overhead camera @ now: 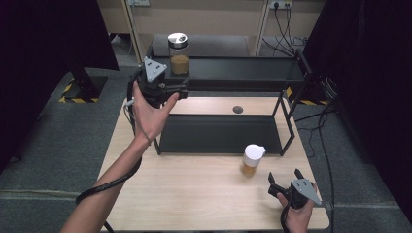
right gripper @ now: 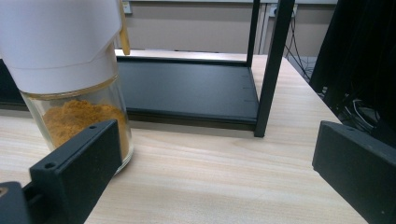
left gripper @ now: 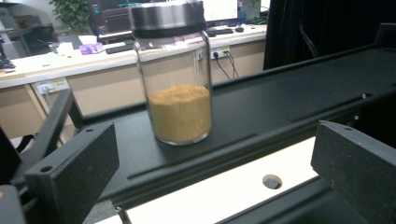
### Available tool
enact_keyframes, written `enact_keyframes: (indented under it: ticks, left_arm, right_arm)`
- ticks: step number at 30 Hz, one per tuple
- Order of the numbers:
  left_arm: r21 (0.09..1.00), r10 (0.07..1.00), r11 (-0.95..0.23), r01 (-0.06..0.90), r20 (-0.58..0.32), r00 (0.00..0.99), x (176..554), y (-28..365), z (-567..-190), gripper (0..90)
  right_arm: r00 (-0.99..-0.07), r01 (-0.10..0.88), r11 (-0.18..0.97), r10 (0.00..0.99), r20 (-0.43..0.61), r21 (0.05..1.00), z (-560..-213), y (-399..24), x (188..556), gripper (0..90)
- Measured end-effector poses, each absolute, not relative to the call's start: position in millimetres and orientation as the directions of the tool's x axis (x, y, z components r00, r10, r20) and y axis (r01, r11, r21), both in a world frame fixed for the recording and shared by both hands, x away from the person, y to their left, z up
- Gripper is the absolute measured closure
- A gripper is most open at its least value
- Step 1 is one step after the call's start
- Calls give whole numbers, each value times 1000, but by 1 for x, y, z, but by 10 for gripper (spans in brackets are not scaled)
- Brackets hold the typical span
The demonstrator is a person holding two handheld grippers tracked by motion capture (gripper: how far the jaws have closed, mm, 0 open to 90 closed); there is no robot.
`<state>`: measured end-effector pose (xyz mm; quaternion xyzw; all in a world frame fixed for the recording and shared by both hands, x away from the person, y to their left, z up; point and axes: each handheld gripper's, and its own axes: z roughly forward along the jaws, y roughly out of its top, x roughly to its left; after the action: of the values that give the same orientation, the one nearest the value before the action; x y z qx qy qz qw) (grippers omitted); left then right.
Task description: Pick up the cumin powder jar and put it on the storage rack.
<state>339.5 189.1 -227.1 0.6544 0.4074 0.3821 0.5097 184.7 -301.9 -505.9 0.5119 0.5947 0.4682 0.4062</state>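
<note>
High view: left tongs [overhead camera: 175, 92] spread, upper left, near the black-lidded glass jar of tan powder [overhead camera: 178, 53] on the black metal shelf [overhead camera: 243, 68].

Left gripper view: centre that jar between the jaws.

Right gripper view: right tongs [right gripper: 212, 158] spread beside the white-capped spice jar [right gripper: 70, 70] on the tabletop [right gripper: 210, 186].

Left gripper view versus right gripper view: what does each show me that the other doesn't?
Left gripper view: a black-lidded jar of tan powder standing on the rack's top shelf, ahead of the open left tool and apart from it. Right gripper view: a white-capped jar of orange powder on the table, close to one jaw of the open right tool, and the rack's bottom shelf. Both: the black rack and wooden tabletop.
</note>
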Motion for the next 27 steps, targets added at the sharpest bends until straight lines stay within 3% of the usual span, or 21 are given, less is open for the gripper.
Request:
enact_keyframes:
  ticks: [27]
  left_arm:
    - [983,916,-139,118,82,392,318,197,-267,0]
  right_arm:
    - [-145,230,35,989,-1,972,-506,-302,185,15]
